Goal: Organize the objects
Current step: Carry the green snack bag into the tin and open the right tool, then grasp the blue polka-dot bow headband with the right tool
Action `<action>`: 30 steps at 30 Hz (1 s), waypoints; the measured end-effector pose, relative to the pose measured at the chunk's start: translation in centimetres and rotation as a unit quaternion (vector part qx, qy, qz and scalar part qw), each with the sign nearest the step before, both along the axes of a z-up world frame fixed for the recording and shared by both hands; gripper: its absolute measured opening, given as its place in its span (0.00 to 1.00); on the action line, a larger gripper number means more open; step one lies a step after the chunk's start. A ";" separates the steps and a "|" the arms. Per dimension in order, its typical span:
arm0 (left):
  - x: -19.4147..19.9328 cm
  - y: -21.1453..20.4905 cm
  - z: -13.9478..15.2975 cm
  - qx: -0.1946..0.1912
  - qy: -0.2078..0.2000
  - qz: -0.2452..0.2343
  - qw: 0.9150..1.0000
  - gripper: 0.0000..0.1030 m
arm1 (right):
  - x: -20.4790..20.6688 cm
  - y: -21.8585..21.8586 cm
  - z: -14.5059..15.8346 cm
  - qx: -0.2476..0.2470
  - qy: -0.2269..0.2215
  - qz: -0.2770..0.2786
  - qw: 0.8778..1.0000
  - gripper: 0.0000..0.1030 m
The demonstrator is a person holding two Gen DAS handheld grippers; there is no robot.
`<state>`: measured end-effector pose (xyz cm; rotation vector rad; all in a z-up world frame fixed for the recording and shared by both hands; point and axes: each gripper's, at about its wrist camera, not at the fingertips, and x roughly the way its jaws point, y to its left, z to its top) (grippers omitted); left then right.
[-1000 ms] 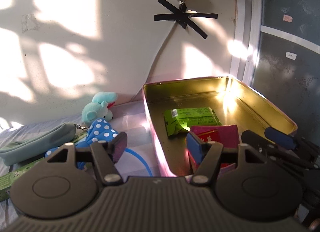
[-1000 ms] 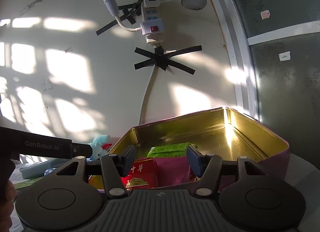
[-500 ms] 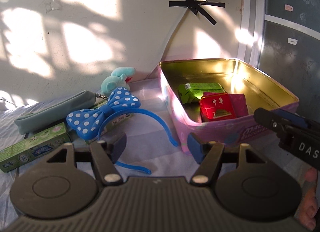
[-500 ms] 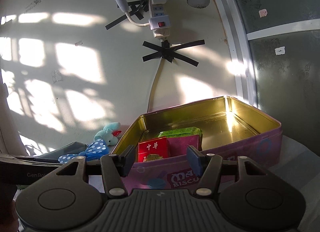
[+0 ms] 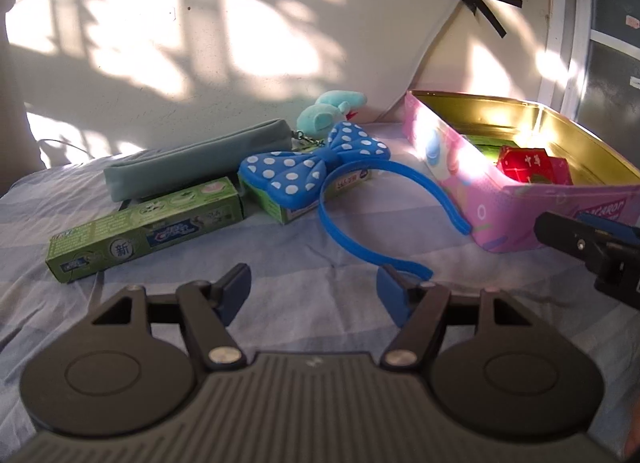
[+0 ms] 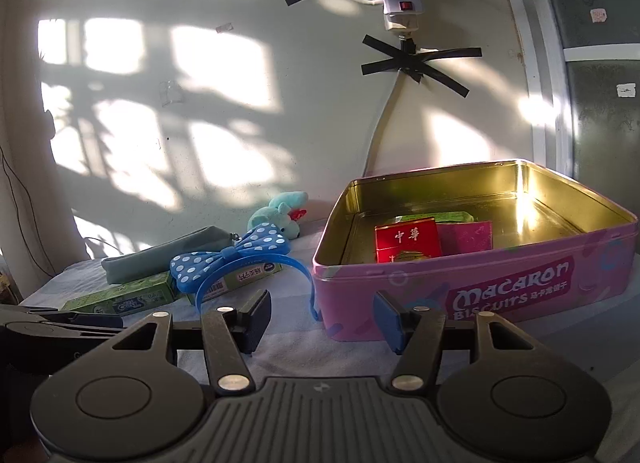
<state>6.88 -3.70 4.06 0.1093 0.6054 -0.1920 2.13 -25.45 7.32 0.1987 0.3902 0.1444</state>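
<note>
On the blue-and-white checked cloth point(image 5: 280, 259) straight ahead of my left gripper point(image 5: 314, 289), the blue plastic headband with the white-spotted bow point(image 5: 316, 167) lies nearest. One end of its band curls round to just in front of my left gripper's right-hand finger, the other end points toward the tin, and the bow sits at the far side, resting on a green carton point(image 5: 280, 203). The arc opens roughly toward me, so I judge a pinch across the thin band near that close end to be the natural approach. My left gripper is spread with nothing between its pads. My right gripper point(image 6: 320, 319) is likewise parted and empty, facing the corner of the pink rectangular biscuit tin with the gold inside point(image 6: 520, 287). I judge the left hand the better placed for the headband, since the loose items all lie on its side. Beyond the headband are a long green toothpaste box point(image 5: 148, 223) lying with its long axis slanting from near-left to far-right, a grey-green fabric pencil pouch point(image 5: 196, 159) behind it, and a small teal plush toy point(image 5: 332, 109) by the wall. Inside the tin I see a red cigarette pack point(image 6: 408, 241), a magenta packet point(image 6: 466, 237) beside it, and a green packet point(image 6: 452, 217) behind them; the right part of the tin floor is bare.
</note>
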 end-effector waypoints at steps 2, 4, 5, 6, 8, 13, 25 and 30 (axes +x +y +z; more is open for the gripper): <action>0.0 1.1 -0.2 0.003 -0.002 0.010 1.000 0.69 | 0.2 0.9 -0.2 -0.001 0.006 0.008 1.000 0.56; 0.1 2.2 -0.5 0.006 -0.003 0.022 1.000 0.69 | 0.3 1.8 -0.5 -0.006 0.011 0.014 1.000 0.56; 0.2 2.7 -0.7 0.005 -0.001 0.025 1.000 0.69 | 0.3 2.3 -0.7 -0.008 0.014 0.018 1.000 0.56; 0.2 3.1 -0.9 0.004 0.001 0.028 1.000 0.69 | 0.4 2.6 -0.8 -0.010 0.017 0.022 1.000 0.56; 0.3 4.0 -1.3 0.003 0.005 0.033 0.999 0.69 | 0.4 3.3 -1.0 -0.014 0.021 0.031 0.999 0.56; 0.5 6.0 -2.1 -0.004 0.009 0.045 0.999 0.70 | 0.6 5.0 -1.2 -0.027 0.031 0.049 0.998 0.55; 1.6 11.7 -3.2 -0.071 0.020 0.102 0.992 0.73 | 6.3 10.8 -2.5 -0.139 0.063 0.111 0.982 0.38; 1.7 12.7 -3.2 -0.108 0.017 0.100 0.989 0.73 | 7.1 12.5 -3.2 -0.199 0.052 0.120 0.971 0.12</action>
